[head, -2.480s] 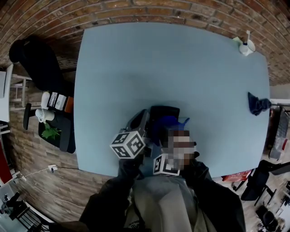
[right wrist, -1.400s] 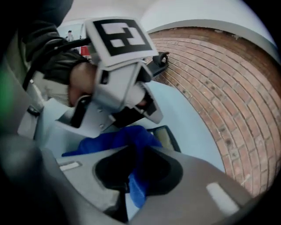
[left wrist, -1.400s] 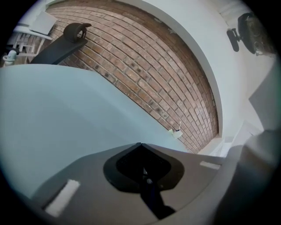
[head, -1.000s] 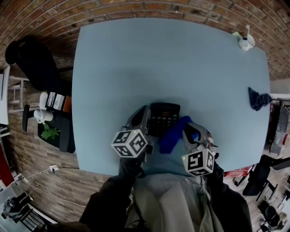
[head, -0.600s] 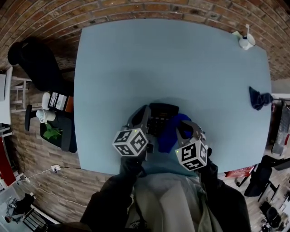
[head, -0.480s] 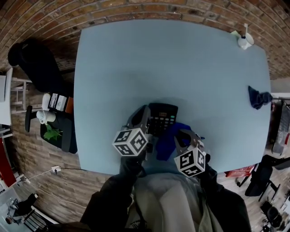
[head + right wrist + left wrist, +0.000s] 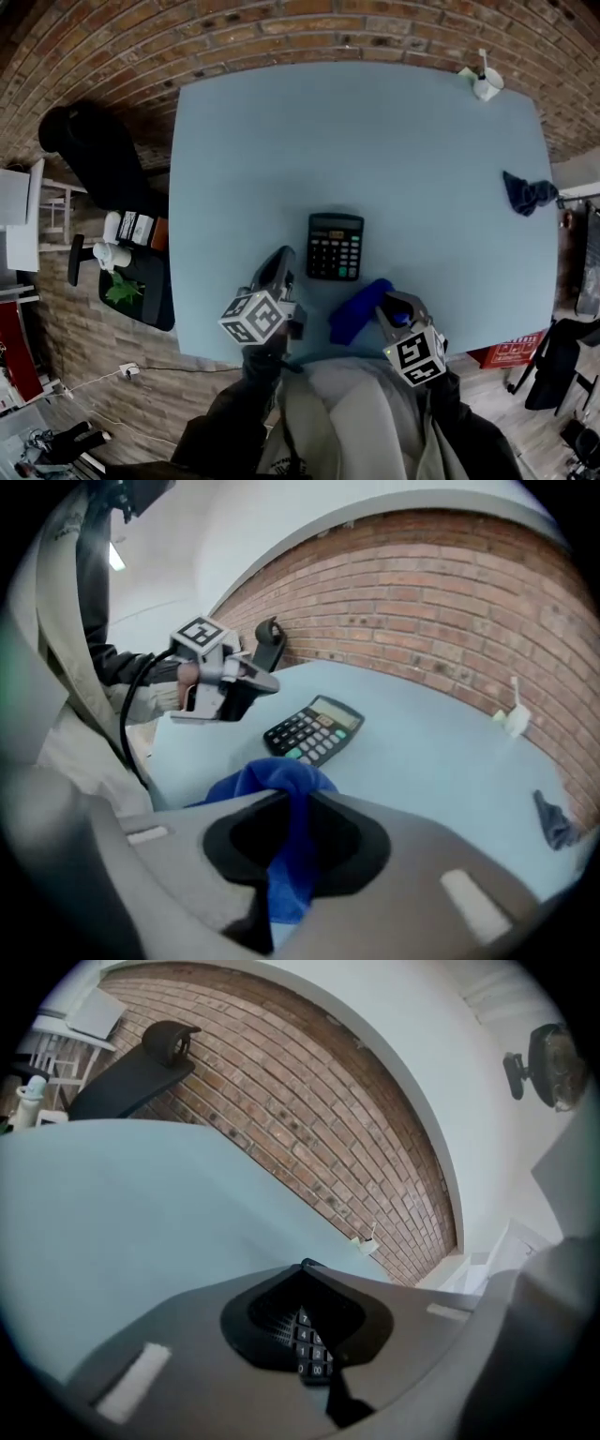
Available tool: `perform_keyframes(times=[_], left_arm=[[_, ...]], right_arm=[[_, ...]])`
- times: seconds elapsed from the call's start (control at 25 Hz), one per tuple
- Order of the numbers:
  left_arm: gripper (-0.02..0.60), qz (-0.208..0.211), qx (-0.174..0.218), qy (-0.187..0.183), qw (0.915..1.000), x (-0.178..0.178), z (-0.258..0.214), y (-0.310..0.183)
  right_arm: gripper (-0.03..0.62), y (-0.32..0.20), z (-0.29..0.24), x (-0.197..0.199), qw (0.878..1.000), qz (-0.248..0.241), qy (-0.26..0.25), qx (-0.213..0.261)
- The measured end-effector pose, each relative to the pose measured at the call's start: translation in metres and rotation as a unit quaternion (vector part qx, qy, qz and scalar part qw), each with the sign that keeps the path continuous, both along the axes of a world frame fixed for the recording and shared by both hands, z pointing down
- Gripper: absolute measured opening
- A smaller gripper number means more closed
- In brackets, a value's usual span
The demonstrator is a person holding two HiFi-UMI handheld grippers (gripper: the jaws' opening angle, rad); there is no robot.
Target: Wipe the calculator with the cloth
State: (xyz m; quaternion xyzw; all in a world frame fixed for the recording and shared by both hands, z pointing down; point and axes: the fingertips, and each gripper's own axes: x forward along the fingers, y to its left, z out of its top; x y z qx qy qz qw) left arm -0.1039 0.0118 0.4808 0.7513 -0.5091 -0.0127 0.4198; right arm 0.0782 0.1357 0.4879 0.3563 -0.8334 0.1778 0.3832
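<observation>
Blue cloth (image 7: pixel 356 314) pinched in right claw (image 7: pixel 392 304), off calculator (image 7: pixel 335 246) now; left claw (image 7: pixel 278 259) closed empty, withdrawn.

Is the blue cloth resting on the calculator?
No, the blue cloth is pinched in the right gripper near the table's front edge, clear of the calculator.

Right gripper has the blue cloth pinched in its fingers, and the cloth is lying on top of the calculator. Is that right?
Not quite. The right gripper does have the blue cloth pinched in its fingers, but the cloth is not on the calculator. It sits off it, nearer the person, with bare table between them. The head view shows this.
</observation>
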Motion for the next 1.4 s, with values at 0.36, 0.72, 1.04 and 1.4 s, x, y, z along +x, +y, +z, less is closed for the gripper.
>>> perform_keyframes(times=[0.36,0.72,1.04,1.4], left_arm=[[0.006,0.028,0.038,-0.040,0.9981,0.000,-0.043,0.075],[0.006,0.061,0.070,-0.048,0.9945,0.038,-0.057,0.084],[0.006,0.037,0.059,-0.044,0.9966,0.041,-0.052,0.085],[0.008,0.015,0.062,-0.051,0.9967,0.035,-0.056,0.095]], right_arm=[[0.060,-0.008,-0.035,0.041,0.984,0.146,-0.055,0.087],[0.060,-0.002,-0.044,0.036,0.982,0.134,-0.079,0.111],[0.060,-0.027,-0.055,0.045,0.982,0.071,-0.030,0.171],[0.081,-0.059,-0.063,-0.016,0.974,-0.001,-0.049,0.223]])
